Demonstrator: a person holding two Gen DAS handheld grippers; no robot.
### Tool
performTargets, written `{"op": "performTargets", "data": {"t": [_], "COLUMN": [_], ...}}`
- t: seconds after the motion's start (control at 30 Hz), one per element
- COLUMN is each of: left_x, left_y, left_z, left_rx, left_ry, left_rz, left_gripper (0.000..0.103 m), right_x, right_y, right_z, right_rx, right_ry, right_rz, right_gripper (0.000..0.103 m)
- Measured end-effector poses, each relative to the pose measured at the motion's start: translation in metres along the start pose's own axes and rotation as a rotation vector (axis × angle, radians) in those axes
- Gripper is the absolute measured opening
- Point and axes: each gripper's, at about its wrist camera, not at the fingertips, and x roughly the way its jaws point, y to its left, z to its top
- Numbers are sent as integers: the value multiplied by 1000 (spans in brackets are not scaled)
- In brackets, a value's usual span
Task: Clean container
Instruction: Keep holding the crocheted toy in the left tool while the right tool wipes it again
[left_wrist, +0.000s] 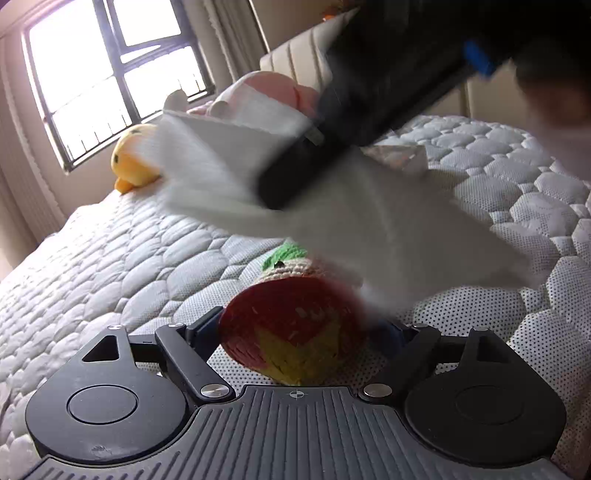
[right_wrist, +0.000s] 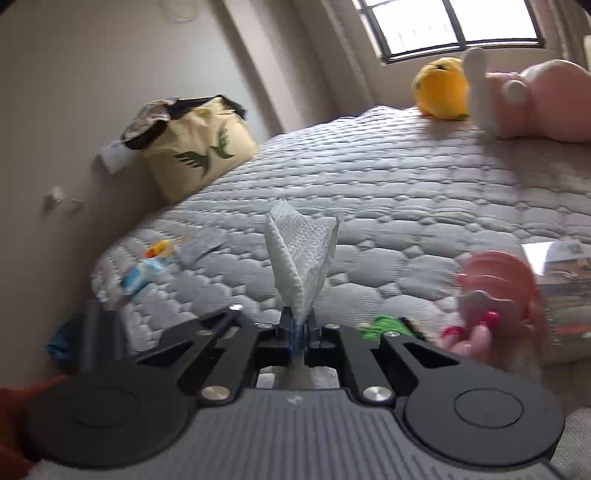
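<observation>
Two claws engaged: left claw (left_wrist: 295, 334) clamped on red-and-yellow woven container (left_wrist: 291, 328), right claw (right_wrist: 299, 332) pinching paper towel (right_wrist: 301, 258) overhead; wiping seemingly unfinished, cleanliness unclear.

No text, label or number is legible anywhere.

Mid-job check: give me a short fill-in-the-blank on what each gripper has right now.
1. The right gripper is shut on a white ____.
2. The left gripper grips a red and yellow container lying on the ____.
3. Near the window sits a pink plush beside a ____ one.

Missing words: paper towel; mattress; yellow
</observation>
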Motion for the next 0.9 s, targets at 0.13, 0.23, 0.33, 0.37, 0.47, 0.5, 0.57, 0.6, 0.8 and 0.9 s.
{"op": "performTargets", "data": {"t": [0.13, 0.23, 0.33, 0.37, 0.47, 0.5, 0.57, 0.6, 0.8, 0.9], "left_x": [0, -1, -1, -2, -4, -7, -6, -6, -1, -2], "left_y": [1, 1, 1, 2, 1, 2, 4, 1, -12, -17], "left_z": [1, 0, -2, -3, -3, -2, 1, 3, 12, 13], "left_rx": [-13, -9, -7, -7, -4, 0, 14, 25, 61, 69], "left_ry": [0, 2, 6, 6, 5, 3, -2, -3, 5, 9], "left_rz": [-5, -7, -15, -17, -28, -34, -39, -40, -34, -31], "left_gripper": [88, 88, 88, 88, 87, 87, 88, 89, 93, 93], "right_x": [9, 14, 10, 8, 6, 5, 5, 7, 37, 52], "right_y": [21, 7, -16, -21, -37, -41, -50, -50, -38, -40], "right_z": [-3, -7, -10, -11, -14, -13, -9, -5, 12, 5], "right_rx": [-83, -52, 7, 3, -27, -15, 39, 58, 86, 27], "right_ry": [47, 75, 84, 82, 74, 72, 52, 38, 14, 53], "right_rz": [13, -49, -107, -146, -289, -302, -269, -227, -58, -157], "right_gripper": [5, 6, 6, 6, 6, 6, 6, 6, 6, 6]}}
